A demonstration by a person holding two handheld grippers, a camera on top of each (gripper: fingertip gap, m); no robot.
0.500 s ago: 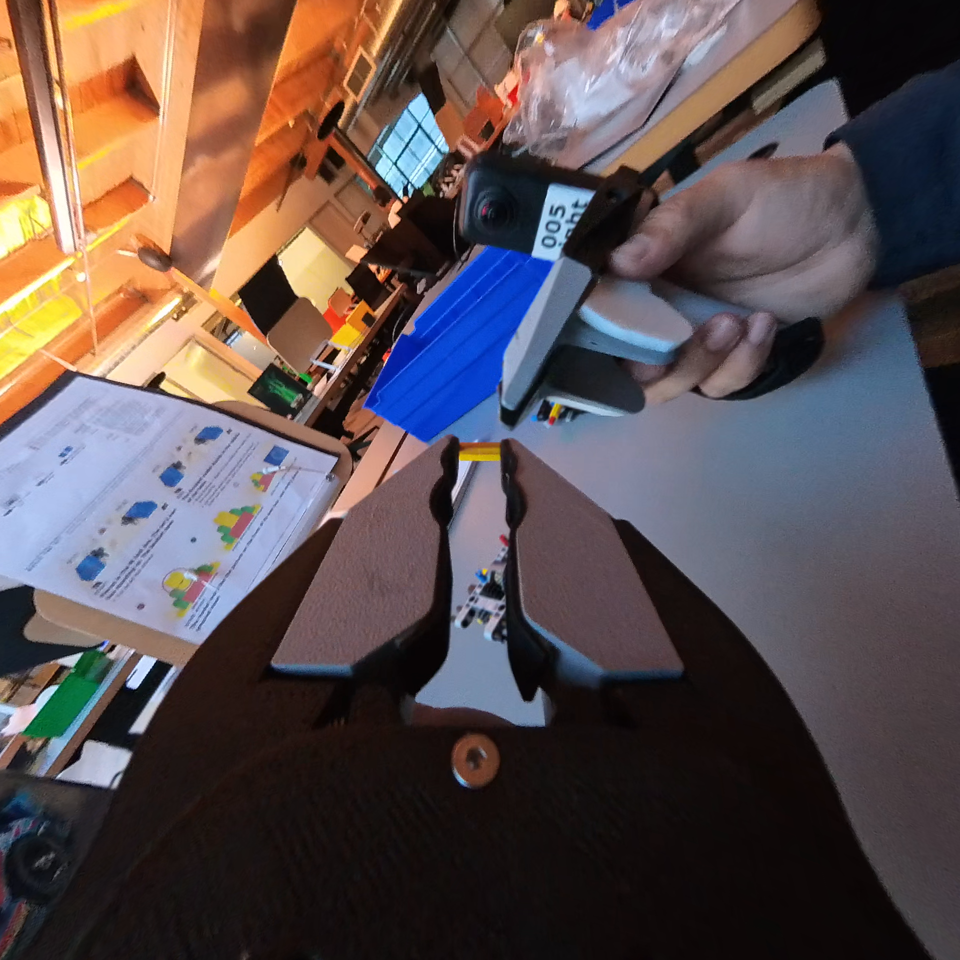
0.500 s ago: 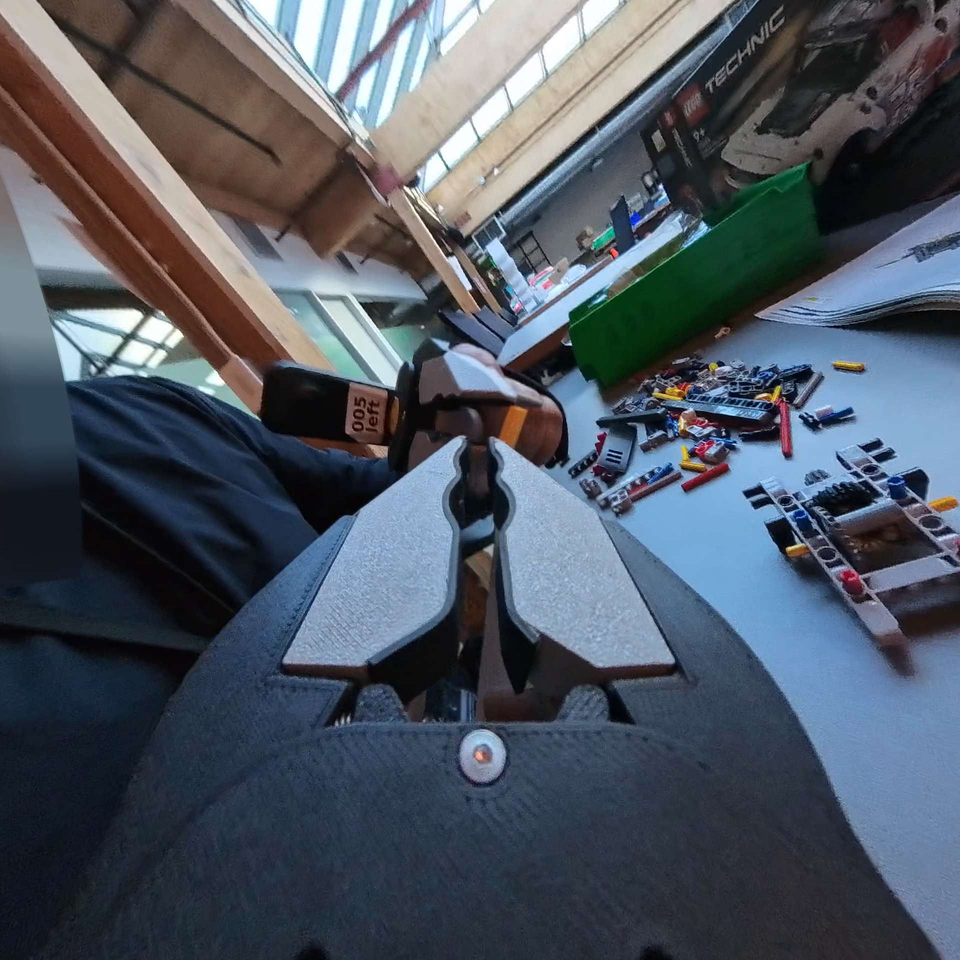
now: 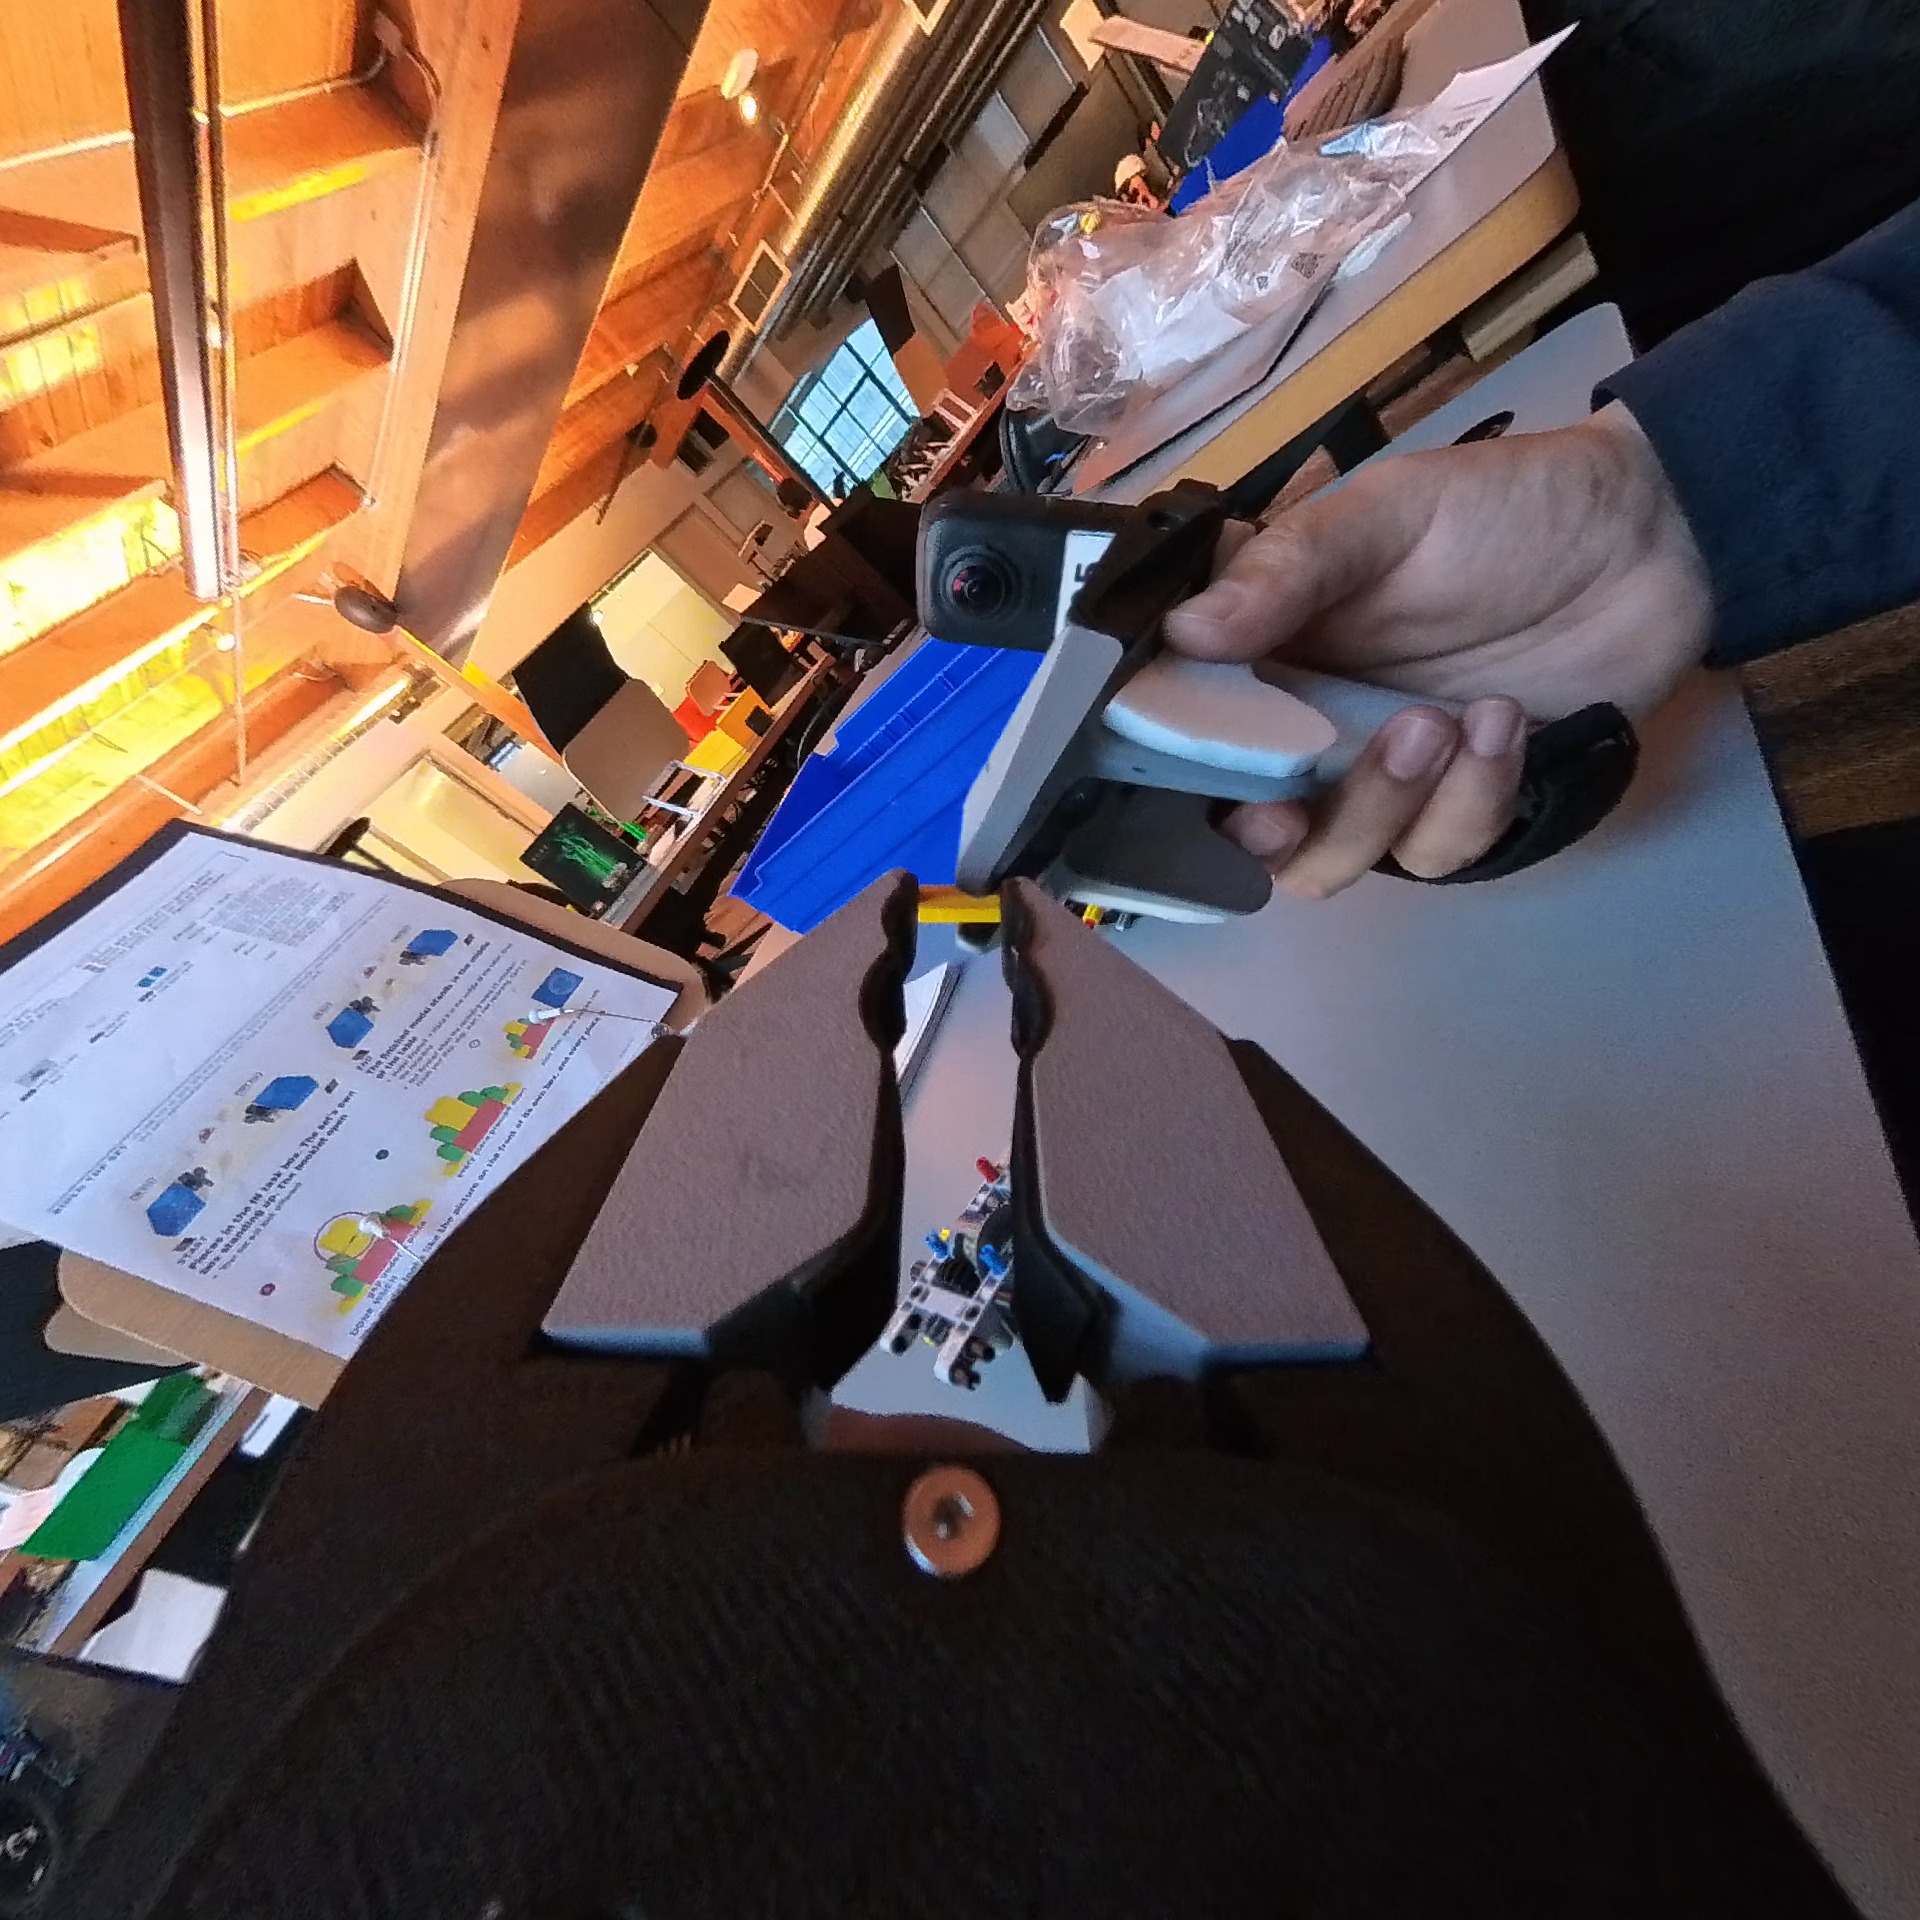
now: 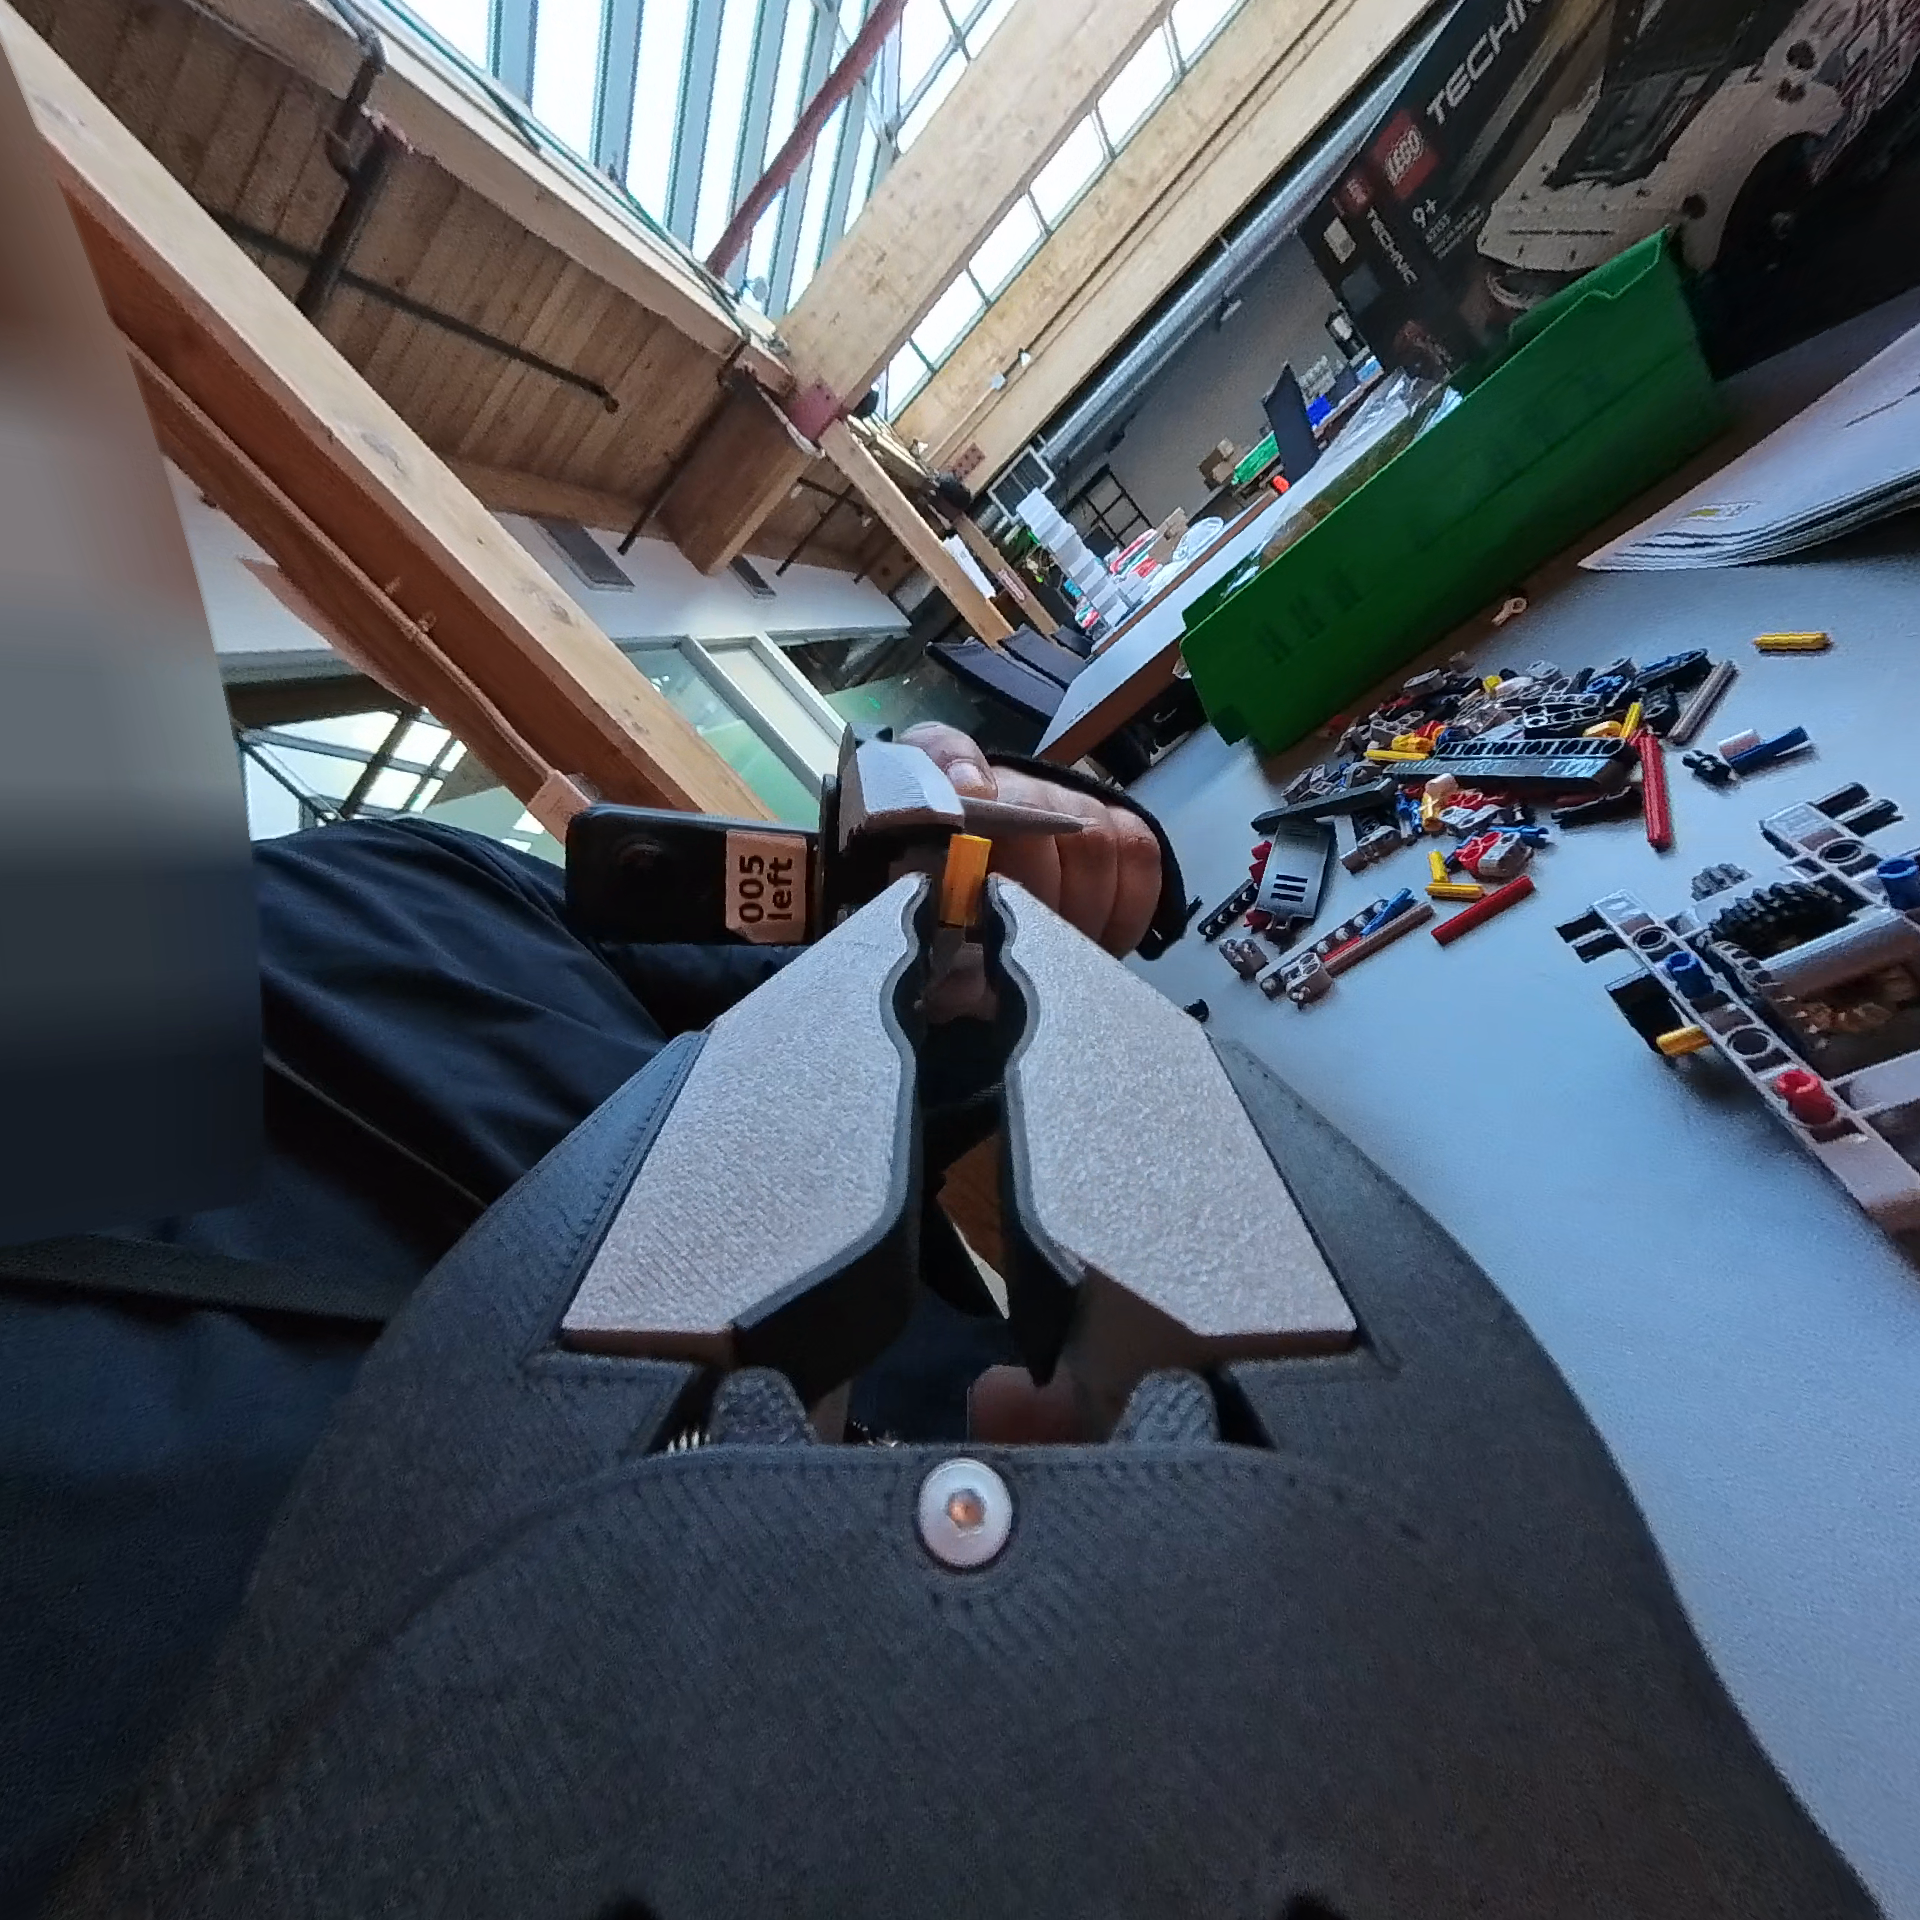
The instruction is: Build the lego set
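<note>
Left gripper (image 3: 958, 914) clamped on a short yellow peg (image 3: 956, 906), held crosswise at its fingertips above the grey surface (image 3: 1455, 1143). Right gripper (image 4: 954, 896) meets the same yellow peg head-on; its fingers stand narrowly apart with the peg between them, contact unclear. Right of the peg lie loose building pieces (image 4: 1507, 769), a half-built grey frame (image 4: 1766, 966) and a green bin (image 4: 1455, 540)

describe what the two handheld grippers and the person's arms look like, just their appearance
Both the left gripper and the right gripper have flat, grainy grey fingers with wavy black inner edges on a dark ribbed body fixed by a silver screw. Each carries a black camera bearing a pale label, with pale grey handle plates. The sleeves are dark navy, with black wrist straps.
</note>
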